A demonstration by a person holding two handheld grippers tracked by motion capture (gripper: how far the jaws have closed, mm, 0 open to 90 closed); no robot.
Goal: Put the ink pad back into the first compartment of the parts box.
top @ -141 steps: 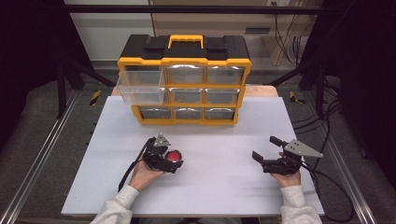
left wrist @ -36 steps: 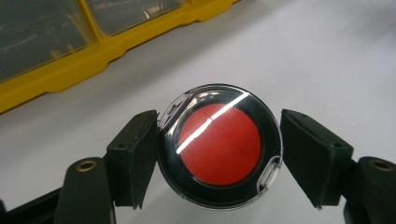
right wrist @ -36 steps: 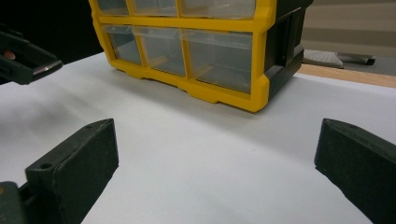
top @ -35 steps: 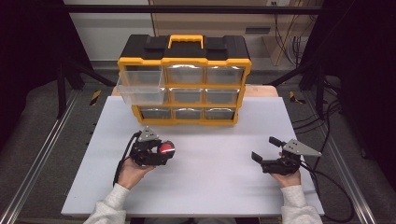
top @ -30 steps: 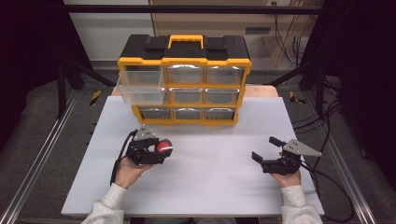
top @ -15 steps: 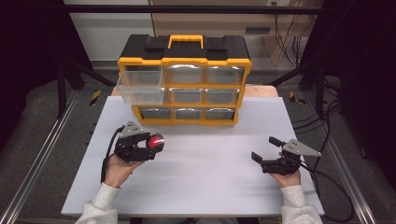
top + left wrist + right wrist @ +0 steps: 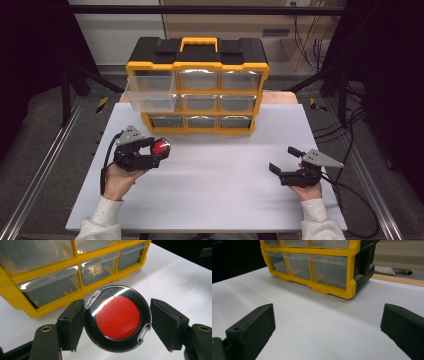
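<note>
Red disc in a clear round case (image 7: 117, 318) sits clamped between the pads of the left gripper (image 7: 151, 152), held off the white table (image 7: 220, 195) at its left-front area, just in front of the yellow drawer organizer (image 7: 197, 90). In the left gripper view the case lies flat-face toward the camera, edges pinched at left and right; the right pad looks a hair off the rim, hard to tell, but the case is clearly carried. Key relation: the pulled-out clear drawer (image 7: 150, 97), the one projecting at the organizer's left column, lies up and beyond the held case, slightly to the left in the high view, near but not over it. So the likely next move is a short lift and forward reach by the left hand (image 7: 120, 177); the case has no long axis, so no turning needed, just keep it level enough to clear the drawer's front wall. Right gripper (image 7: 284, 161) is well apart at the table's right-front, jaws spread wide with nothing between them, resting low; left hand is much nearer the drawer.
</note>
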